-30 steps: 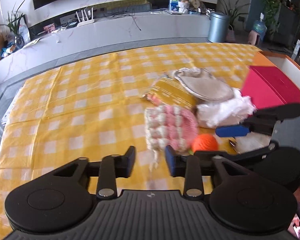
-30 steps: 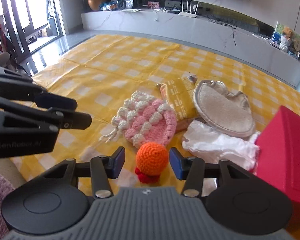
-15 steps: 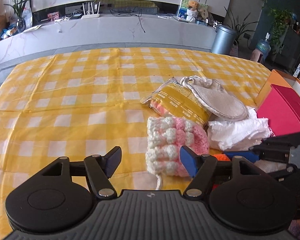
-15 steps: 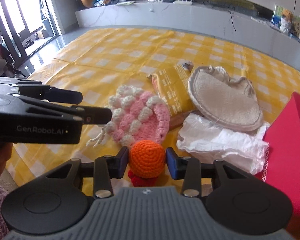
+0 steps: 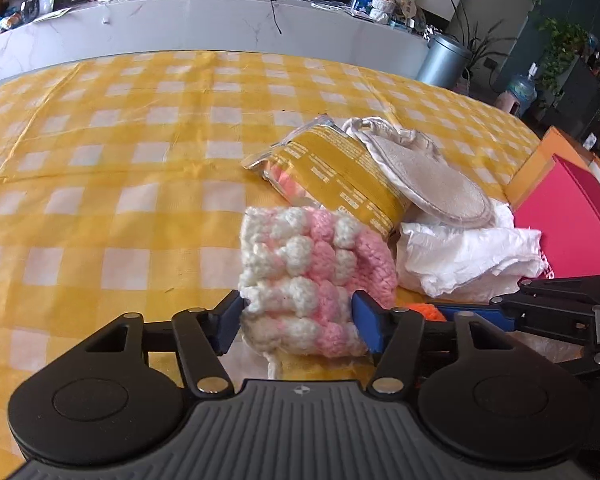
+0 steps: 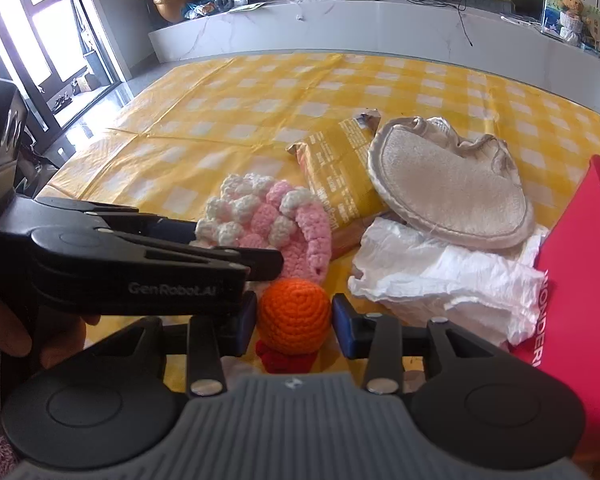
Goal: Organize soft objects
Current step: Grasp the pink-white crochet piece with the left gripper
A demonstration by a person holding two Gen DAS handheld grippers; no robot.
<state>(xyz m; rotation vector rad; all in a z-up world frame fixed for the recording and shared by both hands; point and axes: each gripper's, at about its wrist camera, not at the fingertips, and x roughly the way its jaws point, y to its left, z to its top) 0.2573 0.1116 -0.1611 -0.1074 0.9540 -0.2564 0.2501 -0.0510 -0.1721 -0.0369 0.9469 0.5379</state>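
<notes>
Now closed in: left tool [image 5: 296, 326] round pink-white crochet [image 5: 314, 276], right tool [image 6: 294, 322] round orange ball [image 6: 293, 316].

left gripper [image 5: 298, 322] low, jaws closed around a knit piece, right gripper [image 6: 294, 322] beside it, pads pinching a ball
</notes>
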